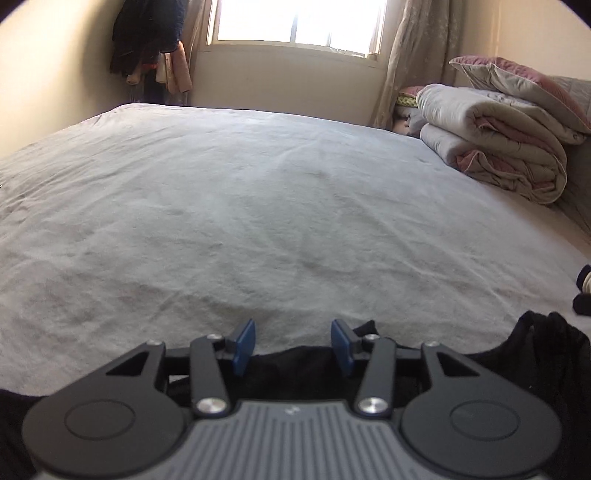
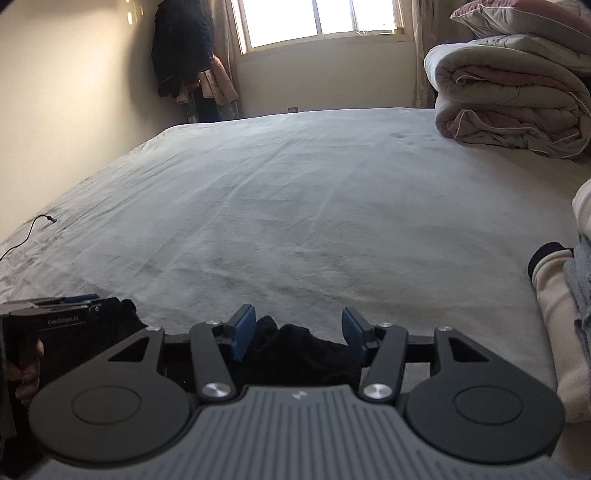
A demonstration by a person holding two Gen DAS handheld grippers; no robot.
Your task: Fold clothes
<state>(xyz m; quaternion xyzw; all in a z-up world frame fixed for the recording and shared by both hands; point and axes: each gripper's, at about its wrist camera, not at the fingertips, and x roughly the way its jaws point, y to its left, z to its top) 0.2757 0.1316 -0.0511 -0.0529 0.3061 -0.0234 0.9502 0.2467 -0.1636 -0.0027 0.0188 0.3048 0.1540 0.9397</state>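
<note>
The left gripper (image 1: 293, 345) hangs low over the near edge of the bed, its 2 blue-padded fingers spread apart with nothing pinched between them. Just beneath and behind those pads lies the black garment (image 1: 546, 347), a soft, matte, fuzzy-looking cloth bunched into lumpy folds that rise into a ragged peak at the lower right of the left wrist view.

The right gripper (image 2: 298, 334) is also spread, its flat blue rubbery pads standing either side of a rumpled hump of the same black garment (image 2: 295, 347); the cloth sits in the gap but the pads do not press on it. At the lower left of this view the left gripper (image 2: 74, 299) shows side-on, a boxy black body with white lettering, beside the dark cloth.

The bed sheet (image 1: 258, 192) is pale grey, finely creased and slightly napped, stretched across a broad mattress. A thin black cable (image 2: 26, 236) curls on its left edge. At the far right sit thick folded quilts (image 1: 498, 140), puffy, cream and dusty pink, stacked in rounded rolls. A cream fleecy sleeve with a dark cuff (image 2: 554, 280) lies at the right edge. Dark clothes hang in the corner (image 2: 184, 51) beside a bright window (image 1: 295, 22).
</note>
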